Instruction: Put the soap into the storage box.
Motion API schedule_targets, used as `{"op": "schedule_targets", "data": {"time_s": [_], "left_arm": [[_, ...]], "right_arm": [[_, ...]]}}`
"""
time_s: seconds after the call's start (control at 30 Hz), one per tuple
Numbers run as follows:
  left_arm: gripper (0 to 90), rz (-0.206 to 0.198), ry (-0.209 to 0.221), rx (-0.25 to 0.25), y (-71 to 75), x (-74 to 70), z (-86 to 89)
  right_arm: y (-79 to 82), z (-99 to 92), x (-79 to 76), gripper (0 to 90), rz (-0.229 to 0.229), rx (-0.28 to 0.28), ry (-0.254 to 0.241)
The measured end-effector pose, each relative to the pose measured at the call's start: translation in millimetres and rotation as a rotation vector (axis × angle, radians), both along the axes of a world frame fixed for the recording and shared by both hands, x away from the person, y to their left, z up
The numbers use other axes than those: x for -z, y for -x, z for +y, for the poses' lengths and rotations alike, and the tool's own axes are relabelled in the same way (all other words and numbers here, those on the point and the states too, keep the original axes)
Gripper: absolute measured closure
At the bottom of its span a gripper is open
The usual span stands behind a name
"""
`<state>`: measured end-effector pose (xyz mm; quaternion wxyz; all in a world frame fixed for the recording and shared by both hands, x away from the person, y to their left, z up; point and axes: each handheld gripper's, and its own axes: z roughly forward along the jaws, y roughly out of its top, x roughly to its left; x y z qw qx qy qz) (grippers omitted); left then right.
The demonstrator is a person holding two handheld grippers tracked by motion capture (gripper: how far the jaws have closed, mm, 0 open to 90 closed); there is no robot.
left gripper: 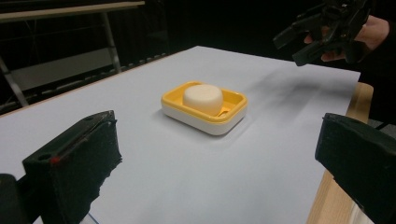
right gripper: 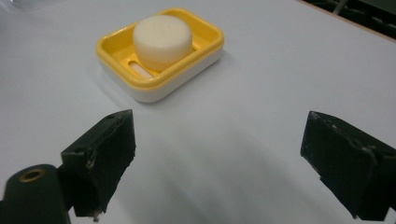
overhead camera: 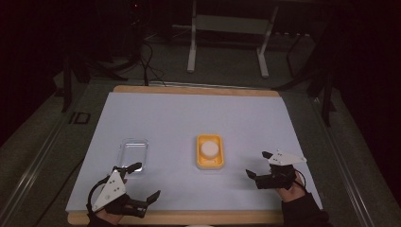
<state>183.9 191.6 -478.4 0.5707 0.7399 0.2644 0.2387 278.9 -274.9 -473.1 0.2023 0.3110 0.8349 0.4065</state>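
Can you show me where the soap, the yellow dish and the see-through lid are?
soap (right gripper: pixel 162 41), right gripper view, its rounded top.
yellow dish (right gripper: pixel 211 33), right gripper view, its rim.
clear lid (overhead camera: pixel 134 152), high view, its flat middle.

Dim pics, dark bkgd, soft shadows, slight blur.

a white table sheet (overhead camera: pixel 189 113) over wood, white stand legs (overhead camera: pixel 191 52) behind.
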Motion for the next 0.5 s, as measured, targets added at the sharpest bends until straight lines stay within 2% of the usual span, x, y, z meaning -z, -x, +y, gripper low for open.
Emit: {"op": "schedule_targets", "data": {"time_s": [0.27, 0.5], "left_arm": [[0.1, -0.005, -0.003, -0.005, 0.7, -0.6, 0.8], [0.0, -0.004, -0.003, -0.002, 0.8, -0.4, -0.2]], "right_arm": [[8.9, -9.1, 3.3, 12.6, 0.018, 0.017, -0.016], [7.7, -14.8, 1.1, 12.6, 0.011, 0.035, -0.038]]}}
